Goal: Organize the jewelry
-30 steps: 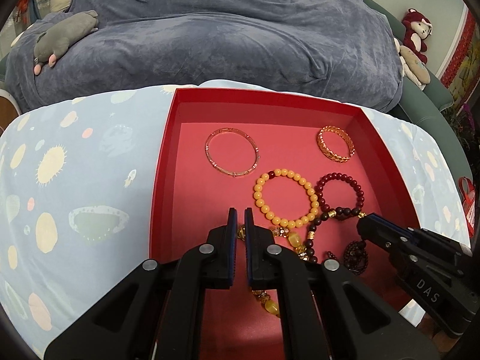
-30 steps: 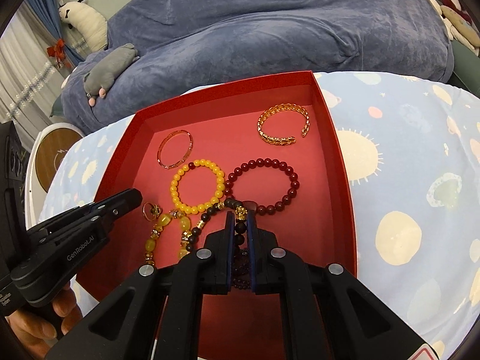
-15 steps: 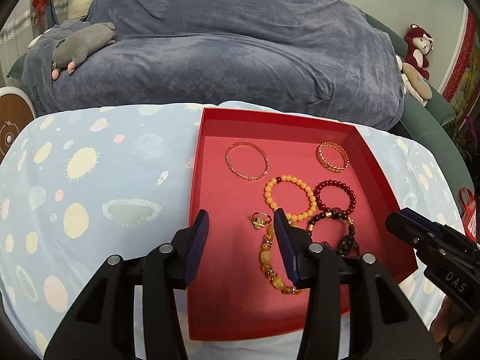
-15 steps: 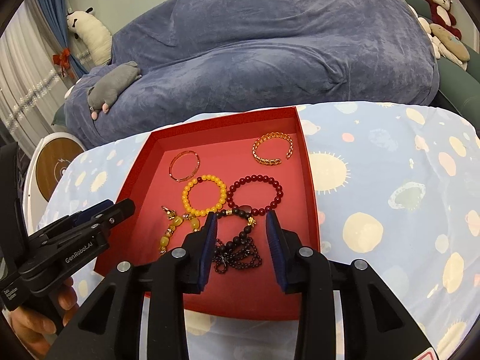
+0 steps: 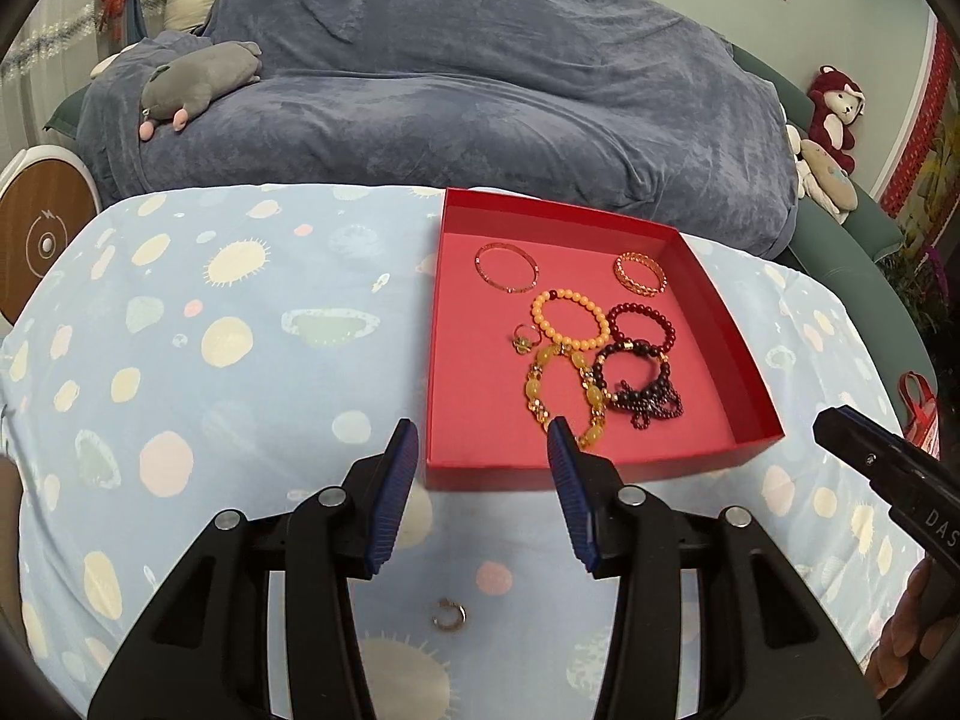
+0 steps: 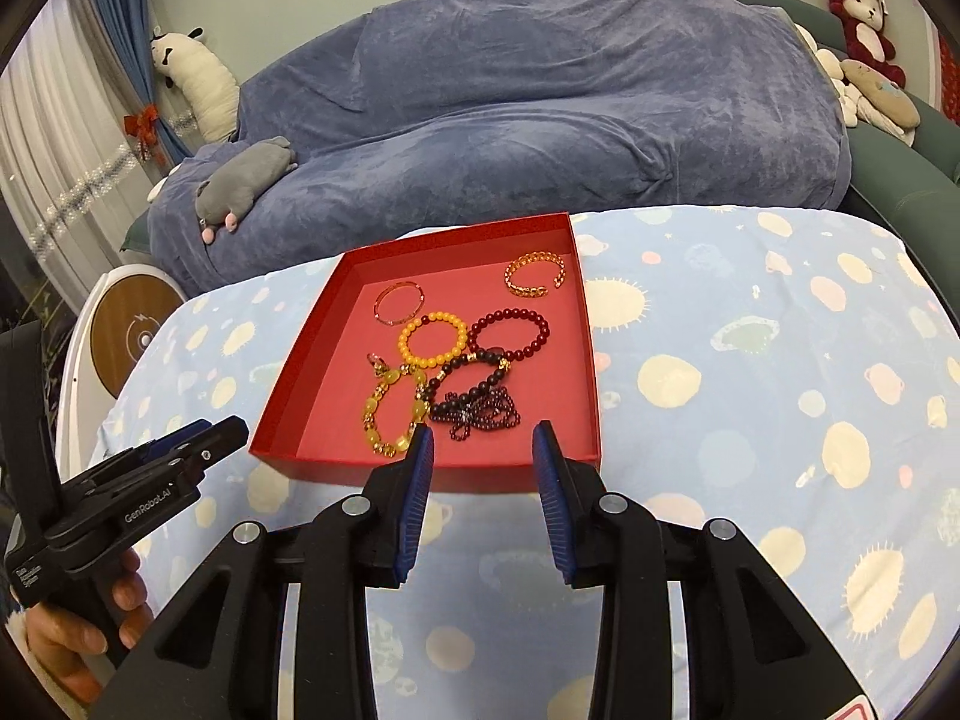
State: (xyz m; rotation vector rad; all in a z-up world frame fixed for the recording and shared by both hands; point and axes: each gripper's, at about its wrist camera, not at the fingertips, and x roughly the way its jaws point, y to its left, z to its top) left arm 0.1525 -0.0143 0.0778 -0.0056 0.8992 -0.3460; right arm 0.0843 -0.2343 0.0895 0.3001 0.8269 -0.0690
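Now, as I read it from my station:
Left tool (image 5: 480, 441): I hold it wide open and empty, hanging before the near wall of the red box (image 5: 600, 468), clear of everything inside.
Right tool (image 6: 480, 441): likewise spread apart with nothing between the pads, poised at the box's near edge.
Jewelry: nearly all of it lies in the red box: a thin bangle (image 5: 506, 267) and a gold cuff (image 5: 639, 273) at the far end, an orange bead bracelet (image 5: 569, 319) and a dark red bead bracelet (image 5: 639, 324) in the middle, a yellow stone bracelet (image 5: 561, 396) and a dark bead strand (image 5: 645, 390) nearest me, touching and partly tangled.
Small ring (image 5: 525, 339): just beside the orange beads.
Stray piece: a small hoop (image 5: 449, 613) lies on the patterned cloth, outside the box, below my left tool.
Judgement: I keep both tools back to survey the layout; the hoop looks like the remaining item.
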